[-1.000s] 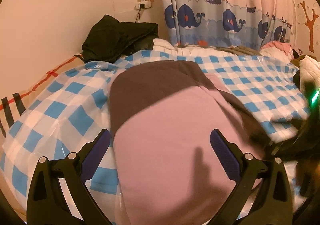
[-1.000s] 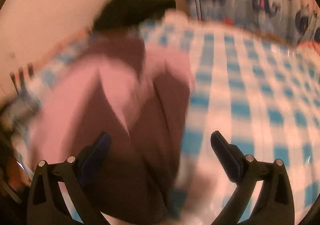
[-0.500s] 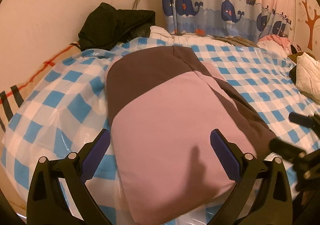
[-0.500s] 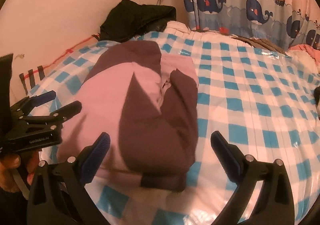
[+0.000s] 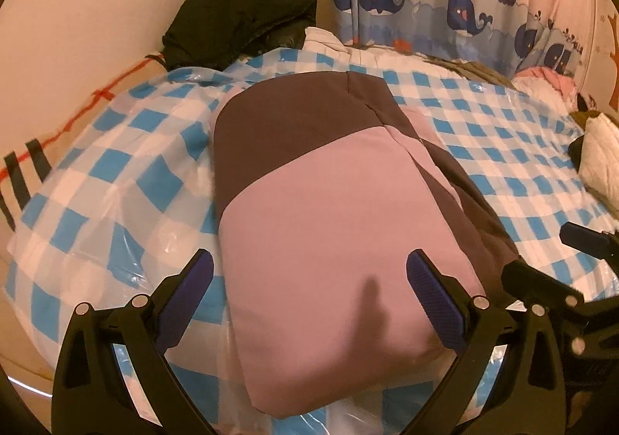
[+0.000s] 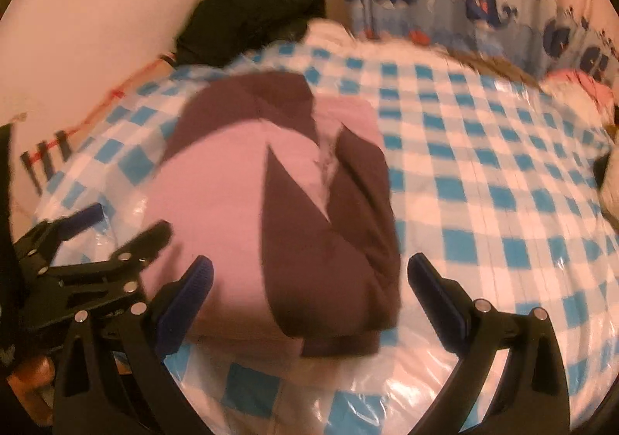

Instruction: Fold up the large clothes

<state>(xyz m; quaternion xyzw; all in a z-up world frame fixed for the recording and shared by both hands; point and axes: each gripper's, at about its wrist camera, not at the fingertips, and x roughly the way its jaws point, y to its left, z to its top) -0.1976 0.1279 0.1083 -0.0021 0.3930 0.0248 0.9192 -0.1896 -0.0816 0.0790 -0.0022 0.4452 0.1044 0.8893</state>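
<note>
Both claws, the left gripper (image 5: 309,295) and the right gripper (image 6: 309,292), are hanging wide open and gripping nothing above the near end of the folded pink-and-brown garment (image 5: 329,210), which is lying lengthwise away from them on the checked bed cover (image 5: 503,133), nearer the left one.

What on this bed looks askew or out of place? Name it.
The folded pink and brown garment is uneven: a brown flap pokes past its near edge. A black garment lies heaped in the far corner against the wall.

Each hand-held gripper (image 5: 309,303): black angular linkage arms; silver rivet screws; textured dark-blue finger pads (image 5: 433,299).
</note>
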